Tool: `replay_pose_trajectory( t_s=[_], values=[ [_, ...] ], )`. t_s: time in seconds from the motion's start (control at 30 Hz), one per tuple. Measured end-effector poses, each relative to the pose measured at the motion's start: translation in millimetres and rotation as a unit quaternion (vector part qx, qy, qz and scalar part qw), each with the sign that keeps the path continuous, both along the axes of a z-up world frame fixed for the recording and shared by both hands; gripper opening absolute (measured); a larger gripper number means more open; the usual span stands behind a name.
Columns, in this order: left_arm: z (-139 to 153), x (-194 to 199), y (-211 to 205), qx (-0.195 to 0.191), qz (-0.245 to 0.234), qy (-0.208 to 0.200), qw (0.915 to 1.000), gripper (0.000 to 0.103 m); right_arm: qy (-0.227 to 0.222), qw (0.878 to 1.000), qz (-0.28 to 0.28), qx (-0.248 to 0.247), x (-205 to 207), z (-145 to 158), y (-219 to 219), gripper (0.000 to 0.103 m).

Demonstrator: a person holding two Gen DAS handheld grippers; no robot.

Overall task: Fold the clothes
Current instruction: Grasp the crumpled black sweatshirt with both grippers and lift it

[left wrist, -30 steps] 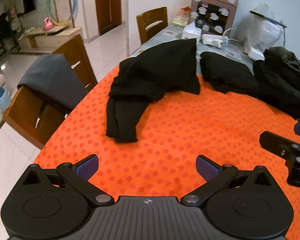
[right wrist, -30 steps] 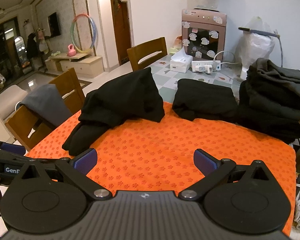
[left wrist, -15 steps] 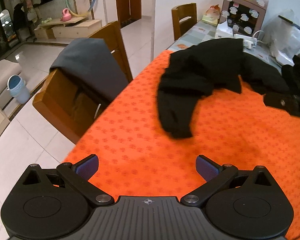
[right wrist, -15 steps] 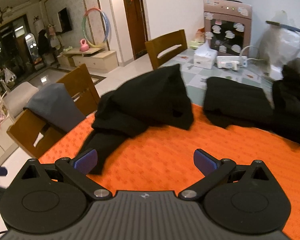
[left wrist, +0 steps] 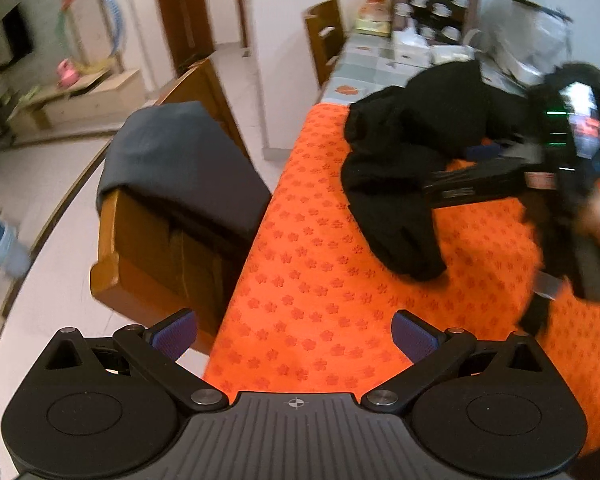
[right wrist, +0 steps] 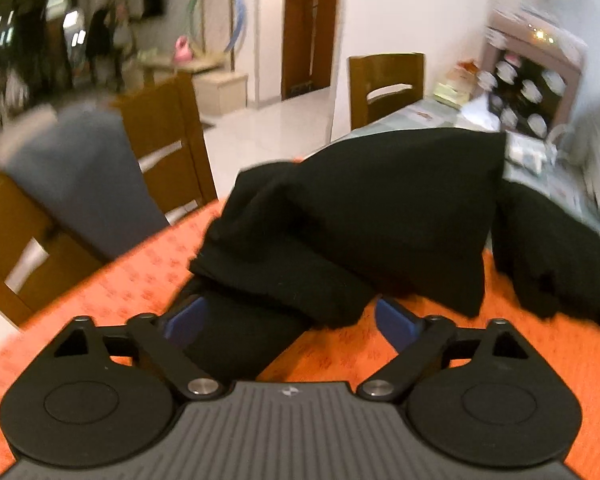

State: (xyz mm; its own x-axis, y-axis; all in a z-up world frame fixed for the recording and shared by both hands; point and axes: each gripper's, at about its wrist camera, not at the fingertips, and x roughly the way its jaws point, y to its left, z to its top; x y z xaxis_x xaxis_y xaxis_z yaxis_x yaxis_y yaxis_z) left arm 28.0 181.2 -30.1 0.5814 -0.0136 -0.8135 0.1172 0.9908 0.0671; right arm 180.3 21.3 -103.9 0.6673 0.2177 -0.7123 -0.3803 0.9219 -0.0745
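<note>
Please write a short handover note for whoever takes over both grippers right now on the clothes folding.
Left gripper: open, nothing in it, over the near edge of the orange tablecloth.
Right gripper: jaws closing around the near end of the crumpled black garment; pads not yet pressing.
Another black garment lies to its right.
Done: no fold visible on the crumpled garment.
Left: grip it, spread it, fold it.

The left gripper (left wrist: 294, 334) hangs wide open over the orange tablecloth (left wrist: 320, 280). Farther on, the right gripper (left wrist: 480, 168) reaches into the black garment (left wrist: 396, 200).
</note>
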Motion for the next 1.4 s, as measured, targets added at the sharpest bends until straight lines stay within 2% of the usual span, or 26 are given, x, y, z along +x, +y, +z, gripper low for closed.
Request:
replay_pose_trajectory(
  t_s=[0.2, 0.27, 0.3, 0.33, 0.37, 0.4, 0.5, 0.73, 0.93, 1.13, 1.3, 1.4],
  values=[
    [-4, -1, 0, 0.026, -0.053, -0.002, 0.9983, 0.103, 0.01, 0.997, 0.032, -0.064, 28, -32, 23, 0.076],
    [-5, 2, 1, 0.024, -0.056, 0.0, 0.9981, 0.103, 0.004, 0.997, 0.022, -0.07, 33, -34, 24, 0.055],
    [-6, 4, 1, 0.023, -0.057, 0.0, 0.9981, 0.103, 0.003, 0.998, 0.012, -0.065, 36, -32, 21, 0.048],
    [-6, 6, 1, 0.022, -0.057, -0.001, 0.9981, 0.103, 0.007, 0.999, 0.004, -0.049, 37, -28, 14, 0.034],
    [-6, 8, 1, 0.021, -0.058, -0.002, 0.9981, 0.103, 0.011, 0.999, -0.004, -0.031, 39, -23, 7, 0.014],
    [-6, 11, 0, 0.019, -0.059, -0.004, 0.998, 0.103, 0.016, 1.0, -0.012, -0.013, 41, -19, -1, 0.008],
    [-8, 21, -6, 0.016, -0.065, -0.011, 0.9977, 0.103, 0.017, 0.998, -0.033, 0.05, 35, 5, -28, 0.003],
    [-21, 44, -32, 0.022, -0.09, -0.02, 0.9955, 0.103, -0.01, 0.991, -0.074, 0.115, -8, 63, -91, 0.003],
    [-28, 52, -59, 0.017, -0.136, -0.023, 0.9903, 0.102, -0.023, 0.987, -0.099, 0.122, -62, 107, -143, 0.003],
    [-29, 46, -90, -0.002, -0.19, -0.025, 0.9814, 0.102, -0.035, 0.98, -0.164, 0.108, -138, 150, -212, 0.003],
    [-32, 37, -120, -0.004, -0.221, -0.024, 0.9749, 0.102, -0.02, 0.968, -0.238, 0.079, -196, 161, -273, 0.003],
    [-35, 31, -137, -0.005, -0.231, -0.019, 0.9728, 0.102, -0.002, 0.958, -0.279, 0.067, -230, 154, -311, 0.003]
  ],
)
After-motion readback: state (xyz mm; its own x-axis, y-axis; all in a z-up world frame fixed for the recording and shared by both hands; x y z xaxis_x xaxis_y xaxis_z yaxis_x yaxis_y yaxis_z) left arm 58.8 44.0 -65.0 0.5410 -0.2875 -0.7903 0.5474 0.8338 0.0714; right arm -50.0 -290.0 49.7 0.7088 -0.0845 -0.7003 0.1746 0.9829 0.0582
